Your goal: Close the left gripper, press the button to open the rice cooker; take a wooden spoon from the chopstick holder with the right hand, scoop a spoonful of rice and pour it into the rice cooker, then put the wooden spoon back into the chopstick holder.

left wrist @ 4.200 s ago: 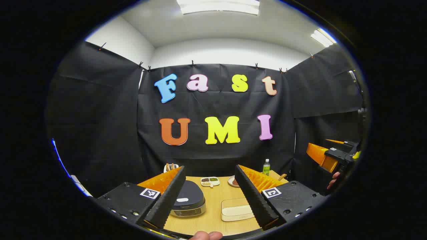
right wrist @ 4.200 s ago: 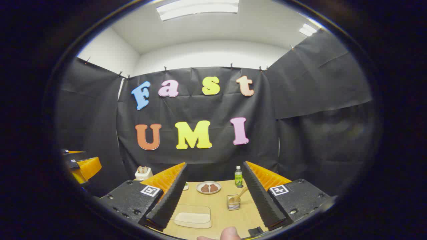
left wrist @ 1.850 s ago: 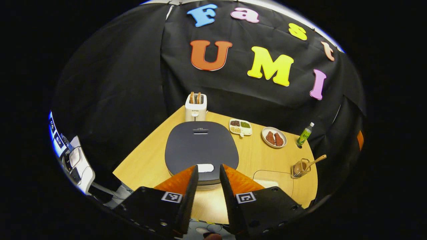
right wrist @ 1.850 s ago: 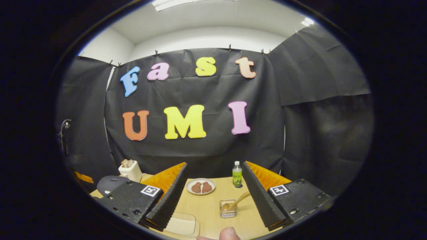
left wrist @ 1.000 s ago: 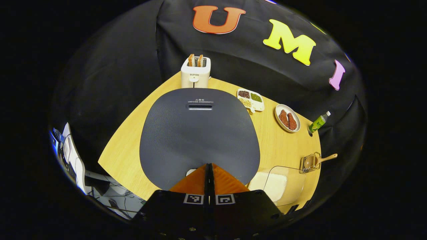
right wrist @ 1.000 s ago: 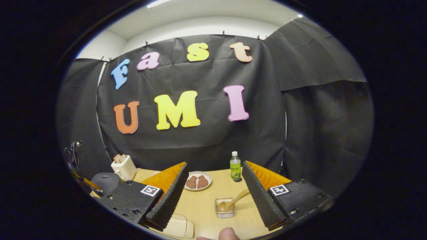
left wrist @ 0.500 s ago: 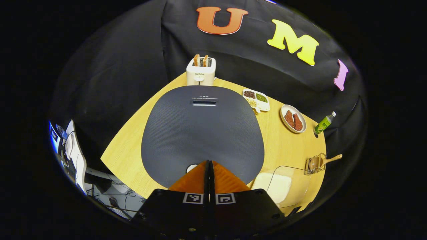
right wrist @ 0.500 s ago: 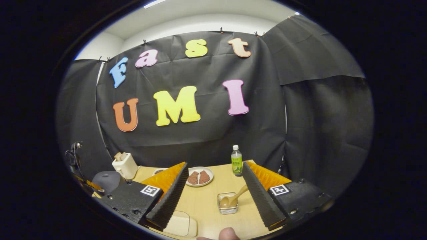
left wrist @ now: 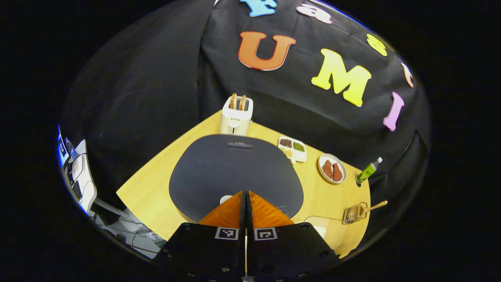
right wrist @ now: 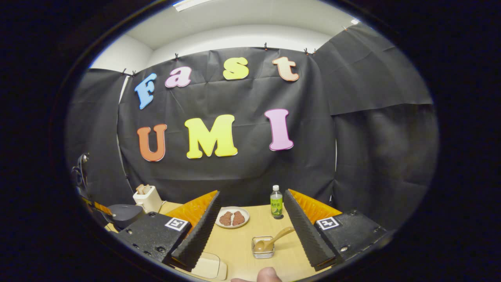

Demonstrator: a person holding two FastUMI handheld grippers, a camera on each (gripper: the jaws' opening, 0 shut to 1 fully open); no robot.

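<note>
Since 0.5 s ago the left gripper (left wrist: 245, 194) has drawn back slightly from the rice cooker (left wrist: 235, 172), fingers clenched together, tips over the white button (left wrist: 225, 199) at the lid's near edge. Step 1, pressing, looks in hand; whether the lid has unlatched is hard to tell. The right gripper (right wrist: 250, 227) hangs spread and empty before the chopstick holder (right wrist: 262, 246) with the wooden spoon (right wrist: 274, 238), right of the cooker. Next: reach for its handle.

Illumination is even and bright, from a ceiling light panel (right wrist: 188, 4) at the top edge of the right gripper view. The tabletop (left wrist: 156, 188) is well lit, with soft, short shadows. Both views are sharp at centre; strong fisheye curvature bends and compresses the margins. No glare noted.
</note>
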